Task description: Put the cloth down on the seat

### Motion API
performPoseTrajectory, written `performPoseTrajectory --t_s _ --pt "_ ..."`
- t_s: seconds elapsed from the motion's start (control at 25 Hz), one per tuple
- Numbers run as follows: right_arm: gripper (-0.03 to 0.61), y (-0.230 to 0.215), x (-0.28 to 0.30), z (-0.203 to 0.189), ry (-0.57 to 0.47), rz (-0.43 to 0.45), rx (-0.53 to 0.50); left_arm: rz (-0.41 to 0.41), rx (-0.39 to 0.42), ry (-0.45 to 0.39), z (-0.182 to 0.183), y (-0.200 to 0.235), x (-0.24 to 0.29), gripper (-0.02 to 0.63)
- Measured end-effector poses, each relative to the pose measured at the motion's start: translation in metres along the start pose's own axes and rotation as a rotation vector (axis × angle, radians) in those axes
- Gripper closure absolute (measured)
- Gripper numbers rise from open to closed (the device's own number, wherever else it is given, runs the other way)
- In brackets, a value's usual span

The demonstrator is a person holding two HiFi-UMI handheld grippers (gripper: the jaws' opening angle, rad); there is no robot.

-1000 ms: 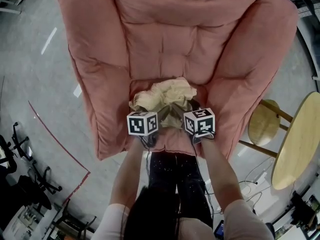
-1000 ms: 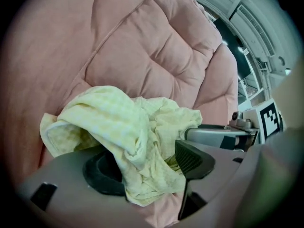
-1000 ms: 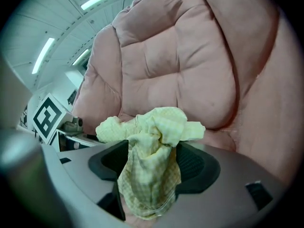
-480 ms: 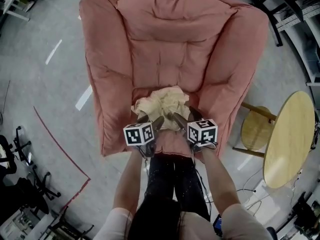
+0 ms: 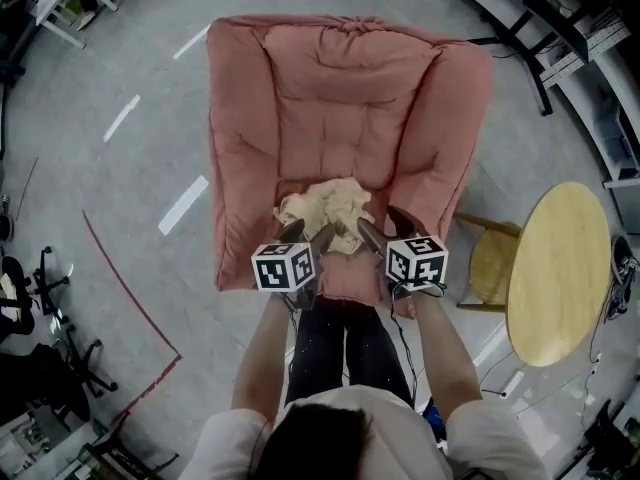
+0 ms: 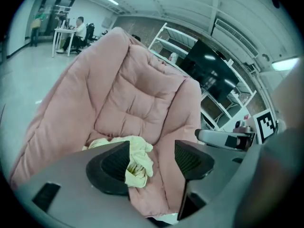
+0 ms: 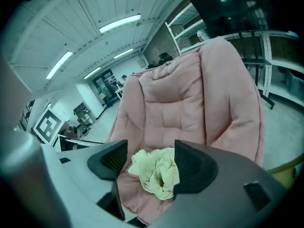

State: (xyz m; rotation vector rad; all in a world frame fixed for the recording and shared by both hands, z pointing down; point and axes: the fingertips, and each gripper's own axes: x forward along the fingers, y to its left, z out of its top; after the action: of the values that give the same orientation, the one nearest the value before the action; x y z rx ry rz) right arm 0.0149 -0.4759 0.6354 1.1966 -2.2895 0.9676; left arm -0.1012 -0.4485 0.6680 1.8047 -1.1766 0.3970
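Observation:
A crumpled cream cloth [image 5: 325, 206] lies loose at the front of the seat of a big pink padded chair [image 5: 340, 98]. My left gripper [image 5: 308, 236] and right gripper [image 5: 383, 228] hang side by side above the seat's front edge, clear of the cloth. Both are open with nothing between their pads. The left gripper's jaws have just closed a little, and the right's have just been opening. In the left gripper view the cloth [image 6: 137, 161] lies well below the left gripper [image 6: 153, 159]. In the right gripper view the cloth [image 7: 156, 172] shows far beyond the right gripper [image 7: 151, 164].
A round wooden table [image 5: 560, 268] and a wooden stool [image 5: 490, 266] stand right of the chair. Black office chairs [image 5: 40, 313] stand at the far left, inside a red floor line [image 5: 130, 298]. Metal shelving [image 6: 209, 94] stands behind the chair.
Both grippers have risen away from the cloth, which stays on the seat. The head view has risen too, so the chair looks smaller and further off.

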Motion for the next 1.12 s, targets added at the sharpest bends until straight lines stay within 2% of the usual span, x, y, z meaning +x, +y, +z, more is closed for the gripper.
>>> performPoseTrajectory --t_s 0.12,0.2,0.32,0.36,0.4,0.44,0.48,0.6,0.72,0.8,1.12 --pt "0.262 0.019 -0.023 0.016 -0.034 0.018 -0.050 0.012 0.094 -0.021 0.010 -0.020 -0.028 0.319" --pt "0.262 0.031 -0.040 0.027 -0.058 0.034 -0.085 0.013 0.142 -0.049 0.016 -0.034 -0.048 0.356" --pt "0.277 0.049 -0.067 0.038 -0.081 0.066 -0.169 0.030 0.162 -0.148 0.031 -0.054 -0.077 0.414" --pt "0.292 0.056 -0.075 0.043 -0.096 0.070 -0.208 0.042 0.156 -0.196 0.039 -0.059 -0.088 0.427" --pt "0.335 0.063 -0.082 0.049 -0.117 0.064 -0.244 0.052 0.146 -0.244 0.045 -0.062 -0.100 0.458" --pt "0.412 0.068 -0.088 0.055 -0.141 0.055 -0.270 0.058 0.136 -0.287 0.052 -0.066 -0.110 0.498" --pt "0.438 0.074 -0.094 0.061 -0.161 0.051 -0.286 0.060 0.130 -0.322 0.057 -0.069 -0.120 0.534" --pt "0.443 0.086 -0.109 0.073 -0.196 0.064 -0.294 0.060 0.154 -0.388 0.065 -0.084 -0.141 0.563" --pt "0.507 0.099 -0.126 0.089 -0.260 0.049 -0.298 0.040 0.206 -0.425 0.072 -0.100 -0.162 0.583" --pt "0.532 0.109 -0.137 0.097 -0.301 0.045 -0.304 0.029 0.227 -0.439 0.074 -0.108 -0.174 0.586" --pt "0.551 0.132 -0.154 0.097 -0.384 0.025 -0.292 0.007 0.263 -0.458 0.067 -0.133 -0.184 0.588"
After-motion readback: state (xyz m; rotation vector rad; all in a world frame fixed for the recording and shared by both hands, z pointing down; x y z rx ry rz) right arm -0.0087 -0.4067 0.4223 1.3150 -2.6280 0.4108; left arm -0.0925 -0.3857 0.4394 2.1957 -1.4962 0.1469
